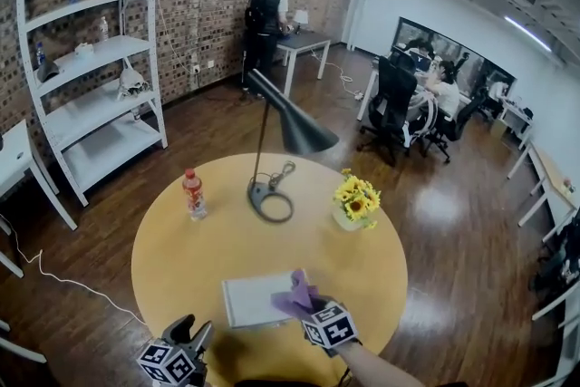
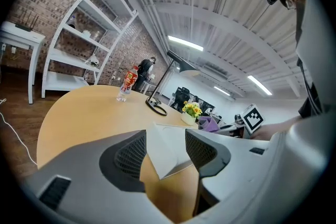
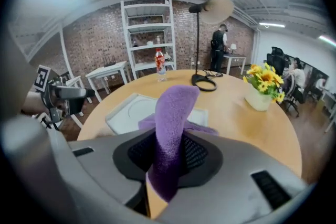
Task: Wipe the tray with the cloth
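A white tray [image 1: 249, 302] lies flat near the front edge of the round yellow table [image 1: 181, 258]. My right gripper [image 1: 306, 305] is shut on a purple cloth [image 1: 294, 291] and holds it over the tray's right end. In the right gripper view the cloth [image 3: 176, 113] stands up between the pads, with the tray [image 3: 131, 112] just beyond. My left gripper [image 1: 192, 333] hovers at the table's front edge, left of the tray and apart from it. Its jaws stand open, and the tray's near corner [image 2: 170, 153] shows ahead of my left gripper [image 2: 165, 136].
A black desk lamp [image 1: 272, 193], a red-capped bottle [image 1: 193, 193] and a vase of yellow flowers [image 1: 355, 202] stand on the table's far half. A white shelf unit [image 1: 91, 77] is at the back left. People and office chairs [image 1: 396, 104] are farther off.
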### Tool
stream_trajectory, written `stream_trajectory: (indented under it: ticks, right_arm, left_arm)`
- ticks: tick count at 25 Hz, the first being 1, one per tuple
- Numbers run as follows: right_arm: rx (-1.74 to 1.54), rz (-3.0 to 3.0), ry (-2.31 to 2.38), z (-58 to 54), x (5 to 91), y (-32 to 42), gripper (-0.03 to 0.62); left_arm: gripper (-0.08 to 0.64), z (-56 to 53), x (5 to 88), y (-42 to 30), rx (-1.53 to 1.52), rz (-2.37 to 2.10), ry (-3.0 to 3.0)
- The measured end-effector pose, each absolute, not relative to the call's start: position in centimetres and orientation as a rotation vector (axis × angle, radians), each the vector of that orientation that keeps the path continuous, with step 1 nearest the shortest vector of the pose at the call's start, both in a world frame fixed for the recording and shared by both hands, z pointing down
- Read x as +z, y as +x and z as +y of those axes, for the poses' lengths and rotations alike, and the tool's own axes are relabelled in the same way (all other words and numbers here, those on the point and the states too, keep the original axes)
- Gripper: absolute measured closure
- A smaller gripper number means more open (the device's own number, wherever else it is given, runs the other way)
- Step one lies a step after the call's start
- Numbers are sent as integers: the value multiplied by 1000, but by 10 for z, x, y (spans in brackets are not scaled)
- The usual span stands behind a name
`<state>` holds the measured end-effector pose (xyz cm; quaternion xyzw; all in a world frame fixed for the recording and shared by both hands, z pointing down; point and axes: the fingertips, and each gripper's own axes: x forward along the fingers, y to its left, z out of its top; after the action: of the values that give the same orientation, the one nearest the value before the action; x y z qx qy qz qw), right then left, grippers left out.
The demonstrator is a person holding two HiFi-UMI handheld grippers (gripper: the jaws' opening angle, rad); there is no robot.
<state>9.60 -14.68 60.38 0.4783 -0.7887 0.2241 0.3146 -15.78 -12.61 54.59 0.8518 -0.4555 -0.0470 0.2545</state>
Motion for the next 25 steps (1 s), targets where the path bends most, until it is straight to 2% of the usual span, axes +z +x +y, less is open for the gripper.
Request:
stream_trajectory:
  ticks: [4,9,17,25]
  right_arm:
    - [539,-2196,1139,-179,574,12,494]
    - [520,-2119,1070,-219,596,-64,492]
    - [727,-2068,1161,-221,625,-74,494]
    - [568,-2104,1084,-146,629,-85,494]
  left_arm:
    - [336,-122,540,-186,-188,-1272,2290]
    - [336,-121,537,-234,-217,-1348,2290]
    - [336,-121,538,-274,-184,-1321,2284]
    - [336,-133,553,-223,-170,-1149,2314]
